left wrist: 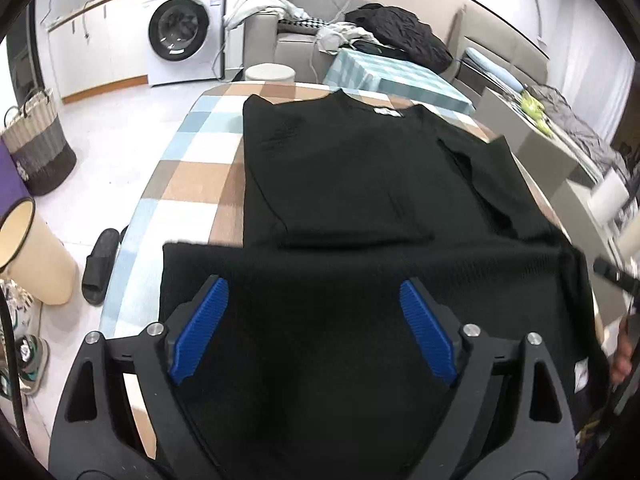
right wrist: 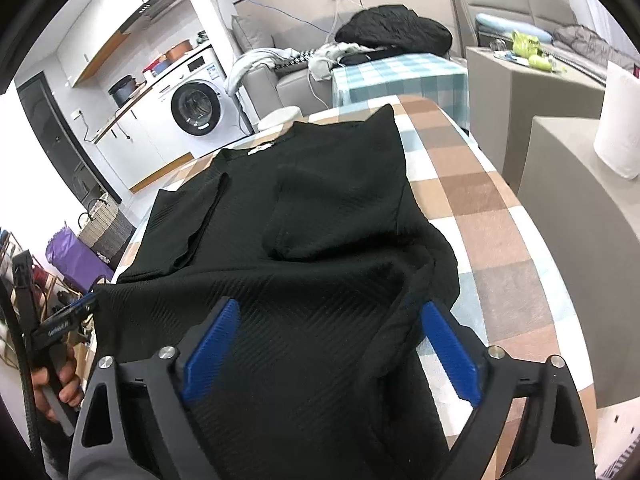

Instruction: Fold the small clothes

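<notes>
Your left gripper [left wrist: 314, 328] is spread wide, blue pads [left wrist: 200, 328] clear of the cloth, nothing pinched. It sits above the near hem of the black shirt [left wrist: 340, 184]. Right gripper [right wrist: 330, 350] is likewise spread wide; fabric lies between its pads [right wrist: 450, 354] but they aren't pressing on it, though the right pad may be brushing a fold, can't tell. The shirt lies on the checked tablecloth [left wrist: 192, 176], collar at the far end with a white label [left wrist: 386, 112] showing, both sleeves folded in over the body, near hem hanging over the table's near edge toward you. In the right wrist view the shirt [right wrist: 320, 208] bunches into a ridge on its near right side. Your left hand [right wrist: 56, 388] shows at the left edge of that view, gripping the handle. Background: washing machine [left wrist: 180, 36] far left, woven basket [left wrist: 38, 140] on the floor left, paper towel roll [right wrist: 618, 120] on the grey unit at right.
</notes>
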Motion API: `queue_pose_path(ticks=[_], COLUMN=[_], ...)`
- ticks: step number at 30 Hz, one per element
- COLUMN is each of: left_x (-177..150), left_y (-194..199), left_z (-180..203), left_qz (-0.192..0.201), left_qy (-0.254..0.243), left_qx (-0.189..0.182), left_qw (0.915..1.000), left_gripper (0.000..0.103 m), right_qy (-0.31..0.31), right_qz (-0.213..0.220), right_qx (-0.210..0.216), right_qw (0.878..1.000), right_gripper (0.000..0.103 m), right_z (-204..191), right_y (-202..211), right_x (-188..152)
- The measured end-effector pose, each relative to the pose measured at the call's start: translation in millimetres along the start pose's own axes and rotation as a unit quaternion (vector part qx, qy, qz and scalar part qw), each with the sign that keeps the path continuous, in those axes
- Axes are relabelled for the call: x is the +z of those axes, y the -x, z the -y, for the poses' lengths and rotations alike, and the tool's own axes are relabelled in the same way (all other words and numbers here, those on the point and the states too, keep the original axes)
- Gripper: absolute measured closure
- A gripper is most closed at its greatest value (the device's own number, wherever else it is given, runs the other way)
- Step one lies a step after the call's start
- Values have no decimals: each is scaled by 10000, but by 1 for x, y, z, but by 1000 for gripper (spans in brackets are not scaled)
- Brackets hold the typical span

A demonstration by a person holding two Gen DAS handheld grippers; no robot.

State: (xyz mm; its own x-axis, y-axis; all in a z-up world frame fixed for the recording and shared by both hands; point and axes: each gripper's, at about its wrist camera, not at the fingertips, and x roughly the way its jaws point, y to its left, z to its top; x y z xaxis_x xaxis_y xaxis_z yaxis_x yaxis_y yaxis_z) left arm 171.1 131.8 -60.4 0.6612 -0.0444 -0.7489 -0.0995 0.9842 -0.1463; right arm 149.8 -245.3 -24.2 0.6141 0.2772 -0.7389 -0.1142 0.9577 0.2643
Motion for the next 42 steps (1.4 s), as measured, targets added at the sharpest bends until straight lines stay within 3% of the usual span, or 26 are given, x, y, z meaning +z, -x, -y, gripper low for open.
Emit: queue_pose_path(ticks=[4, 13, 18, 24, 27, 28, 29, 31, 33, 36, 38, 42], left_x=[-25, -63, -78, -93, -98, -99, -100, -100, -100, -99, -98, -97], left_y=[15, 40, 52, 55, 52, 52, 52, 52, 54, 56, 55, 48], left_z=[9, 3, -16, -33, -46, -50, -53, -56, -58, -60, -63, -71], left_qz=[118, 195, 223, 156, 112, 92, 81, 91, 117, 147, 135, 19], left_qy=[-239, -371, -187, -77, 69, 129, 197, 255, 281, 298, 337, 481], left_qx=[20, 307, 499, 672, 816, 817, 831, 813, 820, 826, 819, 794], left_qw=[9996, 9986, 9983, 9976, 9966, 9965, 9963, 9963, 9962, 9960, 9960, 9957], left_gripper=[1, 1, 1, 1, 1, 1, 1, 1, 1, 1, 1, 1], right_qy=[221, 464, 181, 329, 515, 578, 607, 660, 515, -389, -584, -372], right_qz=[44, 125, -140, -323, -291, -308, -317, -335, -246, -178, -137, -65], right_qx=[-40, -280, -327, -411, -491, -489, -491, -367, -639, -1164, -1031, -450], right_qw=[9997, 9985, 9992, 9981, 9970, 9967, 9964, 9966, 9963, 9923, 9929, 9983], right_gripper=[4, 4, 4, 4, 9, 16, 29, 40, 40, 40, 40, 40], right_z=[-4, 10, 31, 32, 27, 25, 25, 29, 43, 90, 102, 94], right_y=[4, 22, 20, 12, 11, 9, 7, 6, 8, 18, 26, 32], right_x=[-10, -41, -62, -78, -79, -78, -76, -71, -65, -62, -66, -72])
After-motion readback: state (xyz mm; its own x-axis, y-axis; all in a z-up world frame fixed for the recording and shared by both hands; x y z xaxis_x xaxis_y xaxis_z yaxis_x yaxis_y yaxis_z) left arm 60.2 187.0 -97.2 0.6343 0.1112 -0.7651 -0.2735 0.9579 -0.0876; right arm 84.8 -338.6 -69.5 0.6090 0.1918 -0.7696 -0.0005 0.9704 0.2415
